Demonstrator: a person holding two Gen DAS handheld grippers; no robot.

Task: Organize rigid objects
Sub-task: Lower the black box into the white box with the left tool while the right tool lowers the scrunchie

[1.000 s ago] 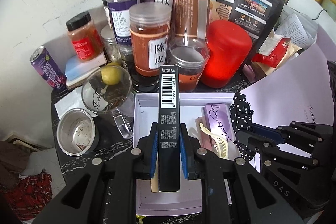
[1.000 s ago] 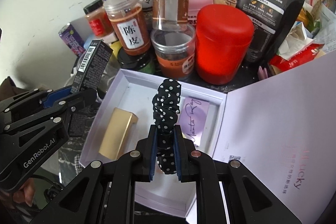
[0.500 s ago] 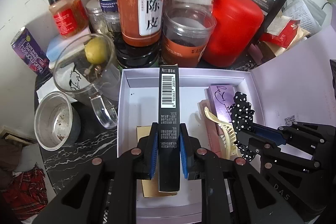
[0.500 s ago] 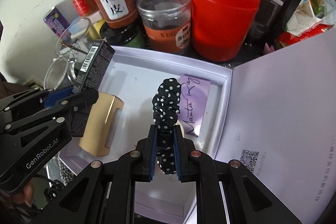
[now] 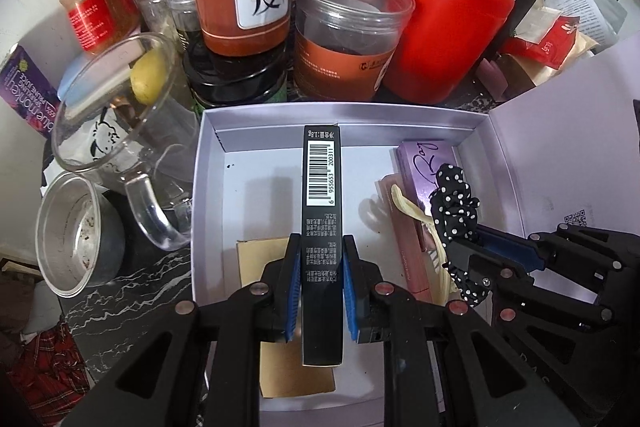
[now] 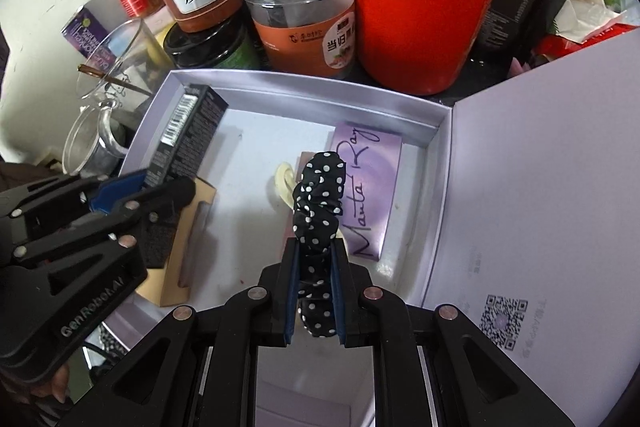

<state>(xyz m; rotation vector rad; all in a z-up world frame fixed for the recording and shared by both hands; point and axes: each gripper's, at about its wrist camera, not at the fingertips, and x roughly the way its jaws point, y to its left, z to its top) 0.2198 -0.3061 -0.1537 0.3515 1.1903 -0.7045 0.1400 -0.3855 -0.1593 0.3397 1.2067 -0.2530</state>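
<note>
I've brought both tools down toward the open white cardboard box (image 5: 208, 187), which now fills more of each view than a second ago. My left gripper (image 5: 320, 291) is clamped on the slim black barcoded carton (image 5: 321, 203), hanging over the box's left half above a tan card packet (image 5: 256, 255). My right gripper (image 6: 313, 291) pinches the black polka-dot fabric scrunchie (image 6: 318, 195) over the lilac flat box (image 6: 370, 179). Release looks close.

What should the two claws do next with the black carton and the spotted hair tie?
Probably lower a little more, then let go: the left gripper holds the black carton and the right gripper holds the hair tie above the open box.
</note>
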